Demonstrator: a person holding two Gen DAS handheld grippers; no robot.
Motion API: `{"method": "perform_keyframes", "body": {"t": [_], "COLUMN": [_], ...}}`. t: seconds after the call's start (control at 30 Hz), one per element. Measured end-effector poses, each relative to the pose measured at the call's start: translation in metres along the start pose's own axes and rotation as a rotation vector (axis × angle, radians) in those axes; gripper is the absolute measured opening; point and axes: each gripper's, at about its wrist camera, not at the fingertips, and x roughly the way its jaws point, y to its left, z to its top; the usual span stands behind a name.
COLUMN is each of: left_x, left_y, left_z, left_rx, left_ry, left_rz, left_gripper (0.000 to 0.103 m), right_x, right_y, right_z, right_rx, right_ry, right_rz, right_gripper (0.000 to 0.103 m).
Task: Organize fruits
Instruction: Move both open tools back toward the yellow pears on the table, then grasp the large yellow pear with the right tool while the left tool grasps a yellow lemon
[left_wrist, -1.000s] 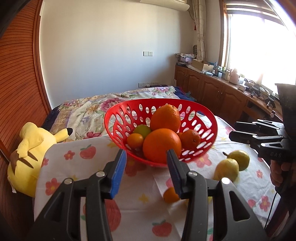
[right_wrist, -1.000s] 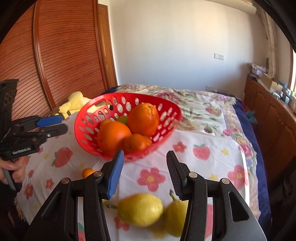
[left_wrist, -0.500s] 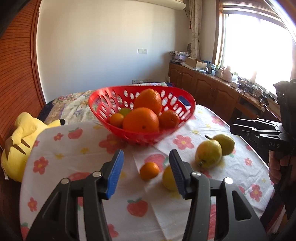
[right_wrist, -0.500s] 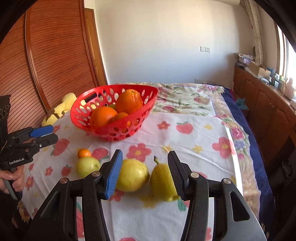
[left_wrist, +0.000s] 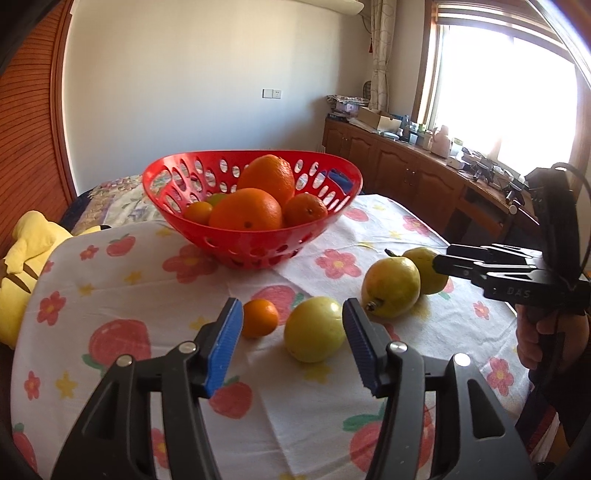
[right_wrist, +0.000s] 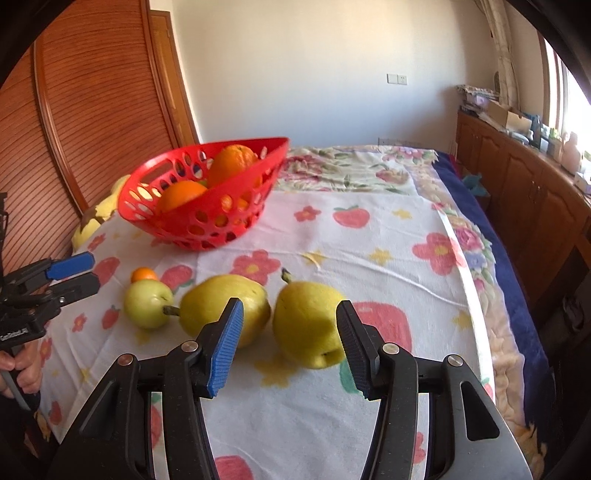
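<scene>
1. The right gripper (right_wrist: 290, 343) reads "DAS" on its side in the left wrist view; part of a word, "GenRobot", shows on the left gripper (left_wrist: 291, 345).
2. A flowered tablecloth (right_wrist: 369, 240) covers the table; wooden cabinets (left_wrist: 406, 177) stand under the window.
3. Two pears (right_wrist: 310, 325), one apple (left_wrist: 314, 328) and one tangerine (left_wrist: 259, 317) lie near the front edge.
4. The red basket (left_wrist: 255, 247) holds five fruits.
5. Both grippers are spread, holding nothing.
</scene>
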Motion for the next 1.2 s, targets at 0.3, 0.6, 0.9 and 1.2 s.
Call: {"method": "perform_keyframes", "body": {"t": [0.3,0.6,0.9,1.2], "left_x": [0.007,0.014,0.025,0.038], "left_y": [-0.012,-0.019,-0.032,-0.033], "left_z": [0.001,-0.007,-0.008,-0.004], "left_rx": [0.015,0.021,0.082,0.097], "left_ry": [0.001,0.017,0.072,0.099], "left_rz": [-0.016,-0.033,-0.020,0.013], "left_gripper": [0.057,0.057,0.057,0.057], "right_x": [0.013,0.025,0.037,0.039], "right_y": [-0.015,-0.020,-0.019,-0.017], "right_z": [0.003,0.005,0.001,0.001], "right_rx": [0.013,0.012,0.008,-0.011], "right_ry": [0.027,0.070,0.104,0.109], "right_rz": [-0.020,-0.015,-0.012,0.003], "right_gripper": [0.064,0.071,0.071,0.068]}}
